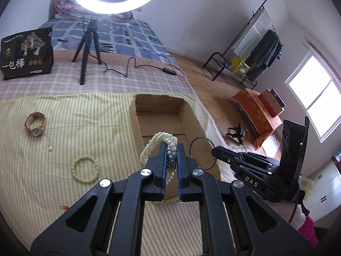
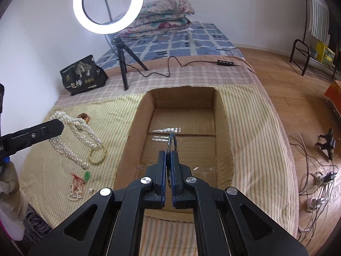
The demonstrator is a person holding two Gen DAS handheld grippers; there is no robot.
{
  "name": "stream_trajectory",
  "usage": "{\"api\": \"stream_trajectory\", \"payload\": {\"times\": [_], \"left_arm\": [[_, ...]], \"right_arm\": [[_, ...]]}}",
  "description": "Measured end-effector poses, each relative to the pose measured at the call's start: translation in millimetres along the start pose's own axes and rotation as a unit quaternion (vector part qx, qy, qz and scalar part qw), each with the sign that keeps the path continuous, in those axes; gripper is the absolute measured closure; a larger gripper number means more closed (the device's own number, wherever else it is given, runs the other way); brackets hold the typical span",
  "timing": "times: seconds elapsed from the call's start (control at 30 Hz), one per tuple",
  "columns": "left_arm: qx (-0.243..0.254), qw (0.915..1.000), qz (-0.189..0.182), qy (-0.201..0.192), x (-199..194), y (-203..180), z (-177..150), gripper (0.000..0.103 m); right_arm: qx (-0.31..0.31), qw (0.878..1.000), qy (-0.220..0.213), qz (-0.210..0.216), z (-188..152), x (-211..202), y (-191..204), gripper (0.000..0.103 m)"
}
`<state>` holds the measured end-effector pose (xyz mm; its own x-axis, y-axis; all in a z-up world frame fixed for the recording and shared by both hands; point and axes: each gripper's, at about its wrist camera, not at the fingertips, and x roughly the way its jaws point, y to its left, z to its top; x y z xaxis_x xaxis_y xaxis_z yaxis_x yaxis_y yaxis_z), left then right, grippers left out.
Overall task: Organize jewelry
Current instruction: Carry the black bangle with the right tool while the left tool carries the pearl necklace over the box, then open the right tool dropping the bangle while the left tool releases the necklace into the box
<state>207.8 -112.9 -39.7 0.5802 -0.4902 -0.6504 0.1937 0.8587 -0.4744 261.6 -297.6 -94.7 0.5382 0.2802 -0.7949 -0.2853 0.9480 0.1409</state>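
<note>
Yellow-and-white striped cloth (image 2: pixel 251 115) is spread over the near end of a bed, and an open brown cardboard box (image 2: pixel 221 115) is set on it, its inside seen to be bare apart from strips of clear tape on the floor. Further up the bed a lit white ring light on a black tripod (image 2: pixel 107 6) and a black printed bag (image 2: pixel 82 75) are seen.

The left gripper (image 1: pixel 172 147) is clenched on a white multi-strand pearl necklace (image 1: pixel 153 144), which is pinched between the blue pads and hangs in loops over the cloth beside the box. The right gripper (image 2: pixel 168 154) is clenched on a thin dark ring-shaped bangle (image 2: pixel 171 141), held edge-on above the open box.

Left lying on the cloth are a brown-strapped wristwatch (image 1: pixel 35 125), a pale cream beaded bracelet (image 1: pixel 85 168), a single small pearl (image 1: pixel 50 148), a green pendant on a red cord (image 2: pixel 86 176) and a small string of tiny white beads (image 2: pixel 73 193).
</note>
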Motion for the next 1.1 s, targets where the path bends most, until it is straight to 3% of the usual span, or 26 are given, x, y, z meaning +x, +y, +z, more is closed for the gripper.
{"api": "stream_trajectory", "payload": {"times": [0.4, 0.77, 1.03, 1.07, 1.1], "left_arm": [[0.014, 0.9996, -0.014, 0.018, 41.2, -23.2, 2.2, 0.097], [0.017, 0.9991, 0.004, 0.039, 87.6, -17.0, 6.4, 0.097], [0.019, 0.9991, 0.014, 0.036, 93.8, -10.1, 9.4, 0.097], [0.021, 0.9991, 0.017, 0.034, 92.6, -9.6, 10.7, 0.096], [0.023, 0.999, 0.019, 0.033, 90.8, -9.5, 11.6, 0.086]], "right_arm": [[0.005, 1.0, 0.017, -0.007, -10.7, 1.5, -18.5, 0.1], [-0.001, 0.999, 0.04, -0.008, -22.3, 10.2, -21.1, 0.1], [-0.001, 0.999, 0.051, -0.008, -24.8, 17.4, -20.5, 0.1], [-0.002, 0.999, 0.052, -0.007, -24.7, 18.2, -20.3, 0.1], [-0.003, 0.999, 0.052, -0.007, -24.7, 18.8, -19.8, 0.1]]}}
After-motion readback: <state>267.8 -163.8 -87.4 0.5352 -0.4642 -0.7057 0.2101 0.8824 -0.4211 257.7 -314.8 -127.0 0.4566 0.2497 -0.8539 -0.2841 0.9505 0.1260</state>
